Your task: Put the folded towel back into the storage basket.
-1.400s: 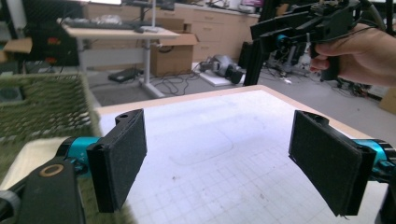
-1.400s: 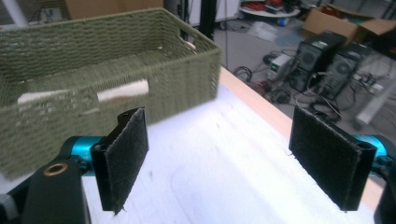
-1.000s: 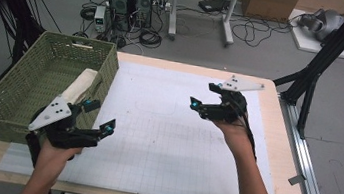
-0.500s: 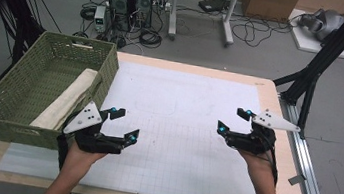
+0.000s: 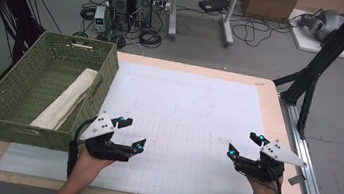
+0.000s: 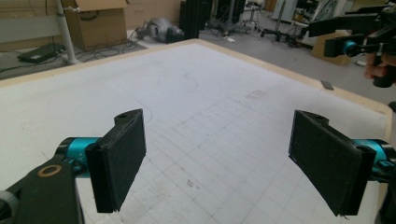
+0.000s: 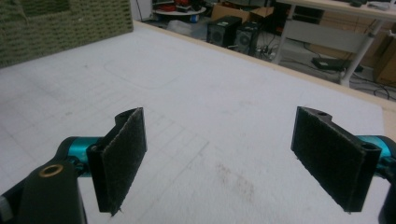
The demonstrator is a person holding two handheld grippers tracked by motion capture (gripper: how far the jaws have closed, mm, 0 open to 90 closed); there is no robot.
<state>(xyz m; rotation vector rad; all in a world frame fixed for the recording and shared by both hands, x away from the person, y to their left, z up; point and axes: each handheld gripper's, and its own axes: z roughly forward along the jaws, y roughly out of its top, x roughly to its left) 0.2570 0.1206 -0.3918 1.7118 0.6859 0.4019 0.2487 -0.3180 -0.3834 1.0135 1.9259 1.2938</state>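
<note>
The bench (image 5: 199,68) carries a white gridded mat (image 5: 191,125) over most of its top; at the left edge stands a green woven basket (image 5: 5,123), and inside it, along the wall next to the mat, lies a rolled cream cloth (image 5: 66,100); it rests in the basket and touches no gripper; the left gripper (image 5: 130,133) hovers over the near left part of the mat, just beside the near right corner of the basket, and its jaws stand wide with nothing between them; the right gripper (image 5: 243,144) hovers near the near right corner of the mat, well apart from the basket, its jaws also wide and empty; in both gripper views there is bare mat between the black pads (image 6: 119,163); the cloth seems already put away, so the step in hand looks like a rest with free grippers; the next move probably calls for only a retreat to the near edge, or a reach of the left gripper back into the basket
</note>
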